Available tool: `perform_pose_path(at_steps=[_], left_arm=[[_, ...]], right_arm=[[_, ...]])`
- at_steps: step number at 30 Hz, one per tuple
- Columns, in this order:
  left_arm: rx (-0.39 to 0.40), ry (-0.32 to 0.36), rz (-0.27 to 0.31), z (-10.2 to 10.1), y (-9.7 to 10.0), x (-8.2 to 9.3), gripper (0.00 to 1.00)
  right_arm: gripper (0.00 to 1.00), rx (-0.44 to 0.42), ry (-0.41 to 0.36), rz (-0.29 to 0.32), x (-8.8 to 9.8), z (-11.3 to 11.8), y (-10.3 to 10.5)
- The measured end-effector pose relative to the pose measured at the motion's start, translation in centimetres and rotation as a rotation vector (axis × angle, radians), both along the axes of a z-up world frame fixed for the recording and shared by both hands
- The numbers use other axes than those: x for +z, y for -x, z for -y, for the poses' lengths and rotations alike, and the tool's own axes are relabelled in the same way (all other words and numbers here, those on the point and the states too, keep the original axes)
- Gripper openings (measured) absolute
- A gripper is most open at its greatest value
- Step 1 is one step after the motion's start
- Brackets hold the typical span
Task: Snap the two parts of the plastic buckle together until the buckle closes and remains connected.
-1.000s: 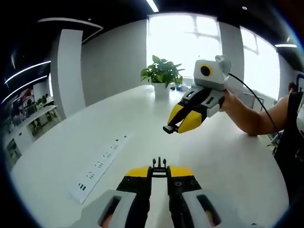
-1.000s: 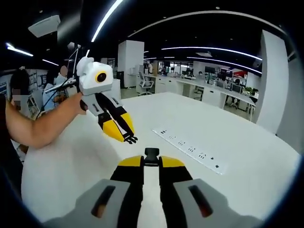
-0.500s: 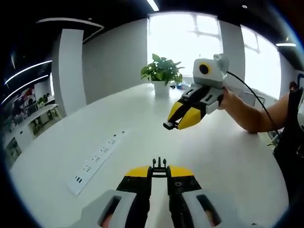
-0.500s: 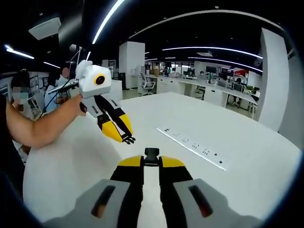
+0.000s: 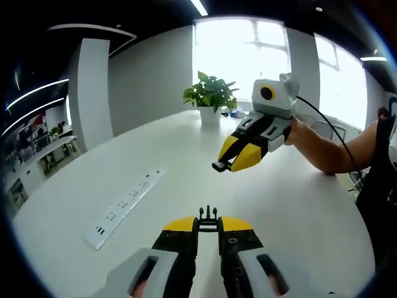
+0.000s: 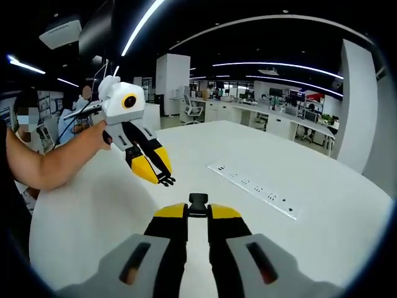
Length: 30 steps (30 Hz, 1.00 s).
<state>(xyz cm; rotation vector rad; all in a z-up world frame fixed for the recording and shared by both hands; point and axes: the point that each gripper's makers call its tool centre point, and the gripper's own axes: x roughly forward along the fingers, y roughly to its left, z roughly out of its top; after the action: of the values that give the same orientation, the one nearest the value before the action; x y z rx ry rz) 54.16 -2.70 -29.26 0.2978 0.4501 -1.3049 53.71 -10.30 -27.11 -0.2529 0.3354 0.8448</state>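
In the left gripper view my left gripper is shut on the pronged black buckle part, whose prongs stick up past the yellow tips. The right gripper hangs in the air ahead and to the right, shut on the black socket part. In the right gripper view my right gripper holds that socket part between its jaws, and the left gripper comes in from the left, held by a bare arm, with the pronged part at its tip. The two parts are apart, facing each other above the white table.
A white power strip lies on the table to the left, seen as the power strip on the right in the other view. A potted plant stands at the table's far end. A person's arm reaches in from the right.
The two grippers have drifted slightly; the right gripper sits a little higher and further left than a second ago. Both keep their hold on the buckle parts.
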Motion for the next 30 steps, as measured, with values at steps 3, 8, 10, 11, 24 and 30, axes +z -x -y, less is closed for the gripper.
perform_pose_path(at_steps=[3, 8, 10, 11, 24, 30], left_arm=[[0.000, -0.001, -0.004, -0.1, 0.3, -0.2, 0.11], [0.005, -0.008, -0.004, -0.5, 0.8, -0.5, 0.11], [-0.001, -0.008, -0.010, -0.4, 1.0, -0.6, 0.11], [0.000, -0.012, -0.007, -0.4, 1.0, -0.6, 0.11], [-0.004, -0.008, -0.016, -0.4, 1.6, -0.7, 0.11], [-0.007, -0.010, -0.021, -0.4, 2.1, -1.0, 0.11]], right_arm=[[0.10, 0.002, 0.002, 0.003, 0.0, -0.1, 0.3], [0.10, 0.005, 0.002, -0.002, -0.1, -0.2, 0.5], [0.10, 0.005, 0.001, -0.004, -0.2, -0.2, 0.7], [0.10, 0.004, 0.003, -0.003, -0.3, -0.2, 0.8], [0.10, 0.003, 0.015, -0.004, -0.5, -0.2, 1.5], [0.10, 0.003, 0.012, -0.001, -0.5, -0.3, 1.9]])
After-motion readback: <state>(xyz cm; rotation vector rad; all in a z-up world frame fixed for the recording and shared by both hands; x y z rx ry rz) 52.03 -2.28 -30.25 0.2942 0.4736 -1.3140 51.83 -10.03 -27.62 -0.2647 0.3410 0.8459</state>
